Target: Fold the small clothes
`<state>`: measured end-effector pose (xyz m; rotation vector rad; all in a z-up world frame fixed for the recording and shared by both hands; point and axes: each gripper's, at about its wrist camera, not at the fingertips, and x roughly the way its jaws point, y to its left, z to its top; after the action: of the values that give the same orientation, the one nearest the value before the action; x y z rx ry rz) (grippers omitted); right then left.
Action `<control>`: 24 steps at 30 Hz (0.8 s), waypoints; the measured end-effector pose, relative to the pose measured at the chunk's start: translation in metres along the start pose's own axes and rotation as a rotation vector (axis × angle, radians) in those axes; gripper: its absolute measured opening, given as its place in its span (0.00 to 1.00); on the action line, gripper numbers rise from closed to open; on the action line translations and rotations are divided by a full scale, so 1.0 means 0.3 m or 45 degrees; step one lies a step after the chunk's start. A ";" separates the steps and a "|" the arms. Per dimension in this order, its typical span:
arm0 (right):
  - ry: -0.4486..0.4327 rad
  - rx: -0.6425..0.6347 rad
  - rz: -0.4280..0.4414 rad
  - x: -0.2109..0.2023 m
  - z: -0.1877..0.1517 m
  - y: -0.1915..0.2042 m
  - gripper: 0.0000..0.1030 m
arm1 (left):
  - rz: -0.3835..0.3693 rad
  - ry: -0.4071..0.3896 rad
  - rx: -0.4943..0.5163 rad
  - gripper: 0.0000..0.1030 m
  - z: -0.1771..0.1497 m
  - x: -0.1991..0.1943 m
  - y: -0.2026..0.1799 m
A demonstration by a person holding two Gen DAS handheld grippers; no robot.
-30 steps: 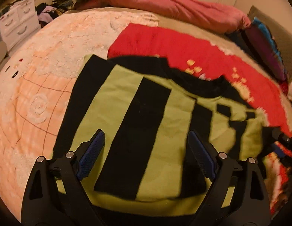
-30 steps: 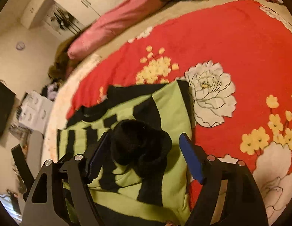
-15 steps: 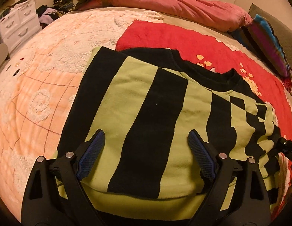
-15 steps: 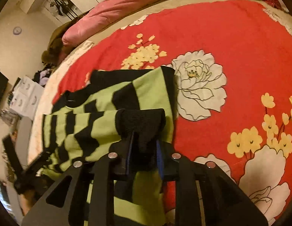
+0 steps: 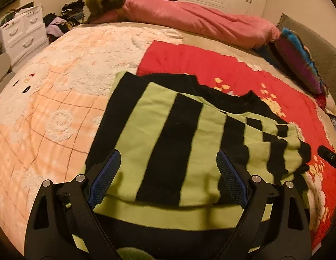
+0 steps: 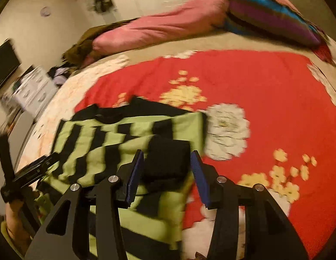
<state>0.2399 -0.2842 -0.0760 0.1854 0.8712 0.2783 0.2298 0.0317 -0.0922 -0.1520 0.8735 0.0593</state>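
A small green-and-black striped sweater (image 5: pixel 185 134) lies flat on the bed, its hem near me and its black collar far. My left gripper (image 5: pixel 168 173) is open and empty, hovering over the hem. In the right wrist view the sweater (image 6: pixel 107 143) has its sleeve folded across the body, ending in a black cuff (image 6: pixel 168 160). My right gripper (image 6: pixel 168 173) is open, its blue pads on either side of the cuff without pinching it. The right gripper's tip (image 5: pixel 328 157) shows at the right edge of the left wrist view.
The sweater lies across a peach fleece blanket (image 5: pixel 49 108) and a red floral blanket (image 6: pixel 265 108). A pink duvet (image 5: pixel 200 23) and a striped pillow (image 6: pixel 272 21) lie at the bed's far side. White drawers (image 5: pixel 23 34) stand to the left.
My right gripper was shut on the black cuff half a second ago; it has opened and let the cuff go on the sweater. The left gripper stayed open and drew back slightly.
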 end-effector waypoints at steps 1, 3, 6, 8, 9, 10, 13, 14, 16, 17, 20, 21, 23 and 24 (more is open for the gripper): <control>0.009 -0.018 0.017 0.013 0.000 0.025 0.43 | -0.001 0.009 0.013 0.81 -0.003 0.004 -0.008; 0.035 -0.055 0.036 0.050 -0.006 0.072 0.43 | 0.008 0.056 0.053 0.81 -0.016 0.037 -0.027; 0.114 -0.099 -0.008 0.122 -0.033 0.109 0.43 | 0.031 0.132 0.078 0.81 -0.038 0.081 -0.026; 0.174 -0.095 -0.060 0.169 -0.052 0.105 0.42 | 0.028 0.156 0.072 0.81 -0.046 0.101 -0.017; 0.179 -0.076 -0.059 0.182 -0.059 0.094 0.42 | 0.027 0.154 0.069 0.81 -0.045 0.102 -0.014; 0.176 -0.071 -0.053 0.184 -0.063 0.088 0.42 | 0.026 0.152 0.066 0.81 -0.044 0.101 -0.012; 0.170 -0.080 -0.018 0.165 -0.058 0.088 0.45 | 0.017 0.143 0.058 0.81 -0.043 0.092 -0.010; 0.164 -0.059 0.008 0.152 -0.056 0.083 0.48 | 0.008 0.134 0.053 0.81 -0.040 0.083 -0.010; 0.144 -0.047 0.021 0.128 -0.052 0.078 0.53 | -0.015 0.102 0.033 0.81 -0.029 0.058 -0.009; 0.134 -0.051 0.018 0.114 -0.049 0.076 0.57 | -0.019 0.086 0.028 0.82 -0.026 0.046 -0.009; 0.118 -0.046 0.040 0.073 -0.041 0.071 0.58 | -0.010 0.030 0.024 0.86 -0.019 -0.002 -0.014; 0.114 -0.041 0.046 0.059 -0.038 0.070 0.60 | -0.004 0.015 0.021 0.88 -0.019 -0.017 -0.014; 0.096 -0.033 0.055 0.035 -0.036 0.071 0.75 | 0.005 -0.012 0.008 0.90 -0.019 -0.045 -0.012; 0.082 -0.028 0.071 0.019 -0.035 0.073 0.75 | 0.007 -0.021 0.001 0.91 -0.018 -0.056 -0.010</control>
<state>0.2317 -0.2611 -0.0808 0.1811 0.9270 0.3473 0.2152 0.0280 -0.0824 -0.1479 0.8579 0.0649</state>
